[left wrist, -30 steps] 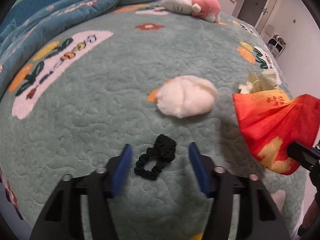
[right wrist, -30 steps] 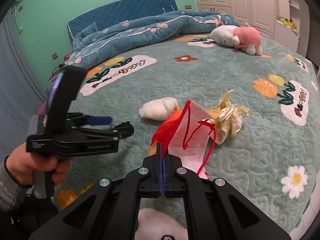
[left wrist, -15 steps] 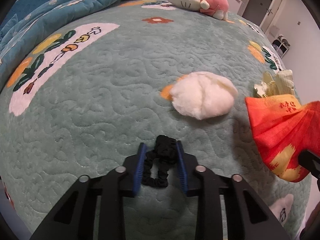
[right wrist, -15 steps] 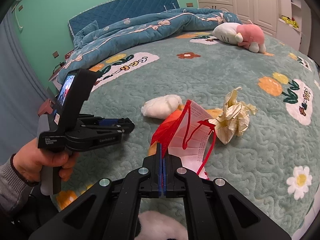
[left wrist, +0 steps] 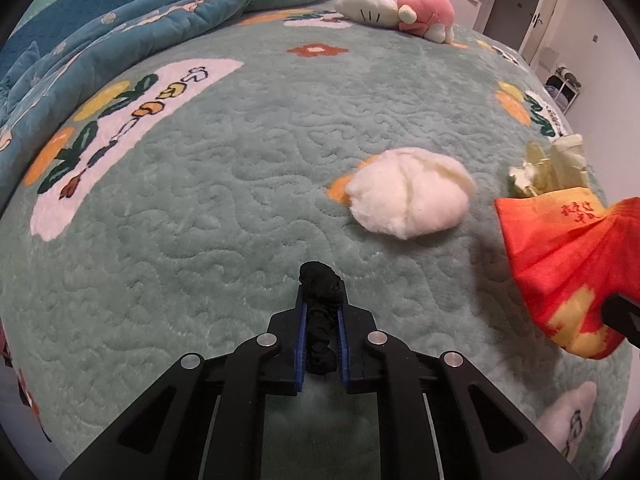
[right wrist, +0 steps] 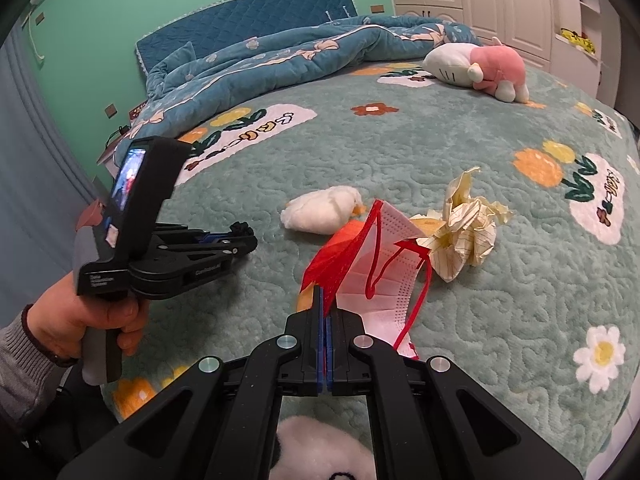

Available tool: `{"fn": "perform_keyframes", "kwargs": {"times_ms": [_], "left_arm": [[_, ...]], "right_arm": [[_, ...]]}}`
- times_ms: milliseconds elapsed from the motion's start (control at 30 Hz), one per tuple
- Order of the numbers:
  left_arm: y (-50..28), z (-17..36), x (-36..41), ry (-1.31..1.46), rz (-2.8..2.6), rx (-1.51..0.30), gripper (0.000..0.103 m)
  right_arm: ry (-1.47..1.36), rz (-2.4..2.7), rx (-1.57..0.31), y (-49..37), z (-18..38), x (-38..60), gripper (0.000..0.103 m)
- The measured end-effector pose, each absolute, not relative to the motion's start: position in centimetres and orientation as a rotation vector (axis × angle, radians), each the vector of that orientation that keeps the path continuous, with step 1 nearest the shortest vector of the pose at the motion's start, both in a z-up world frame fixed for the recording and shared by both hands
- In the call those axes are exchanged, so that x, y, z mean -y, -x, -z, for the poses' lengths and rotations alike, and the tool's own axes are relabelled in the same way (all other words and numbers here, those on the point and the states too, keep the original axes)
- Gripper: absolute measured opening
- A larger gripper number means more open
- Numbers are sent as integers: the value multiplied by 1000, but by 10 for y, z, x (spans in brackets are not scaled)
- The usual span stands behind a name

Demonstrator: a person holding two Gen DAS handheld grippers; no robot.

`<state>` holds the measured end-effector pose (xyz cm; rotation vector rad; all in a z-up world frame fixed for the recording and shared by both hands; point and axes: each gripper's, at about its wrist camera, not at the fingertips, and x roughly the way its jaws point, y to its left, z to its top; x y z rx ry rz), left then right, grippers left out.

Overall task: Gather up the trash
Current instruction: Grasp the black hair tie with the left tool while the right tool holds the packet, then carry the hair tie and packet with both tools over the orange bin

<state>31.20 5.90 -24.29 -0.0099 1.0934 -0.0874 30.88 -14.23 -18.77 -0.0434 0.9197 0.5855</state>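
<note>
The black hair tie (left wrist: 320, 312) lies on the green bedspread (left wrist: 208, 216), pinched between the blue pads of the left gripper (left wrist: 322, 320); the grasp looks made, so the step in hand is picking it up; next comes a lift clear of the plush. At one o'clock from it sits a white fluffy wad (left wrist: 408, 196), and at three o'clock the red face mask (right wrist: 372, 256), clamped in the right gripper (right wrist: 325, 312); crumpled paper (right wrist: 464, 236) lies just beyond, uncollected.

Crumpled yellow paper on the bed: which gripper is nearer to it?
Right. The right gripper, clamping the red mask, sits just short of the crumpled paper; the left gripper is beyond the white wad.
</note>
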Motion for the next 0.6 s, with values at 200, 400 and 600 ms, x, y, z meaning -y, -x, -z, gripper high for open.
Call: {"fn": "perform_keyframes", "kwargs": {"times_ms": [200,400,600], "left_arm": [[-290,223,-60,17,85,-1069,13],[-259,199,-54,17,100,-1052,13],[-222,173,-38,-7,129,-1025,13]], "right_arm": [[39,-589,-907,-299,179,146,1],[31,-603,-887,-277,162,149,1],[18,-605,-843,-242,134,159,1]]}}
